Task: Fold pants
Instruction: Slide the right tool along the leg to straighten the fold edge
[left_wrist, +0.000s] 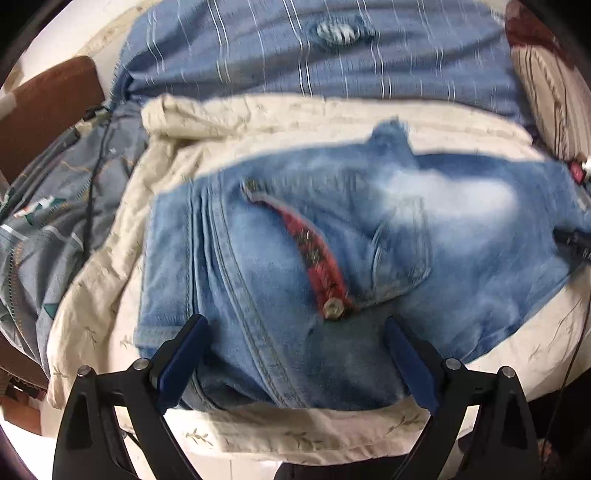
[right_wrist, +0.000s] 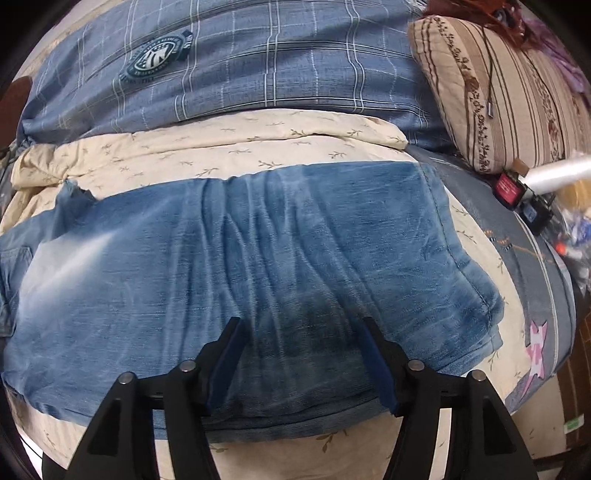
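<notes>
Faded blue jeans (left_wrist: 369, 229) lie flat on a cream quilt (left_wrist: 110, 280). The left wrist view shows their waist end, with the fly open on red plaid lining (left_wrist: 314, 247) and a metal button (left_wrist: 333, 308). My left gripper (left_wrist: 295, 321) hovers just over this end, open wide, with denim below the gap. The right wrist view shows the leg part of the jeans (right_wrist: 258, 258), wrinkled, with the hem edge (right_wrist: 476, 291) at the right. My right gripper (right_wrist: 300, 321) stands open over the near edge of the legs, and its pads do not pinch any cloth.
A blue striped duvet (right_wrist: 258, 66) lies behind the quilt (right_wrist: 221, 147). A striped pillow (right_wrist: 509, 99) sits at the far right, with small boxes and clutter (right_wrist: 532, 206) beside it. A brown wooden piece (left_wrist: 48, 107) and a dark cable (left_wrist: 90, 192) are at the left.
</notes>
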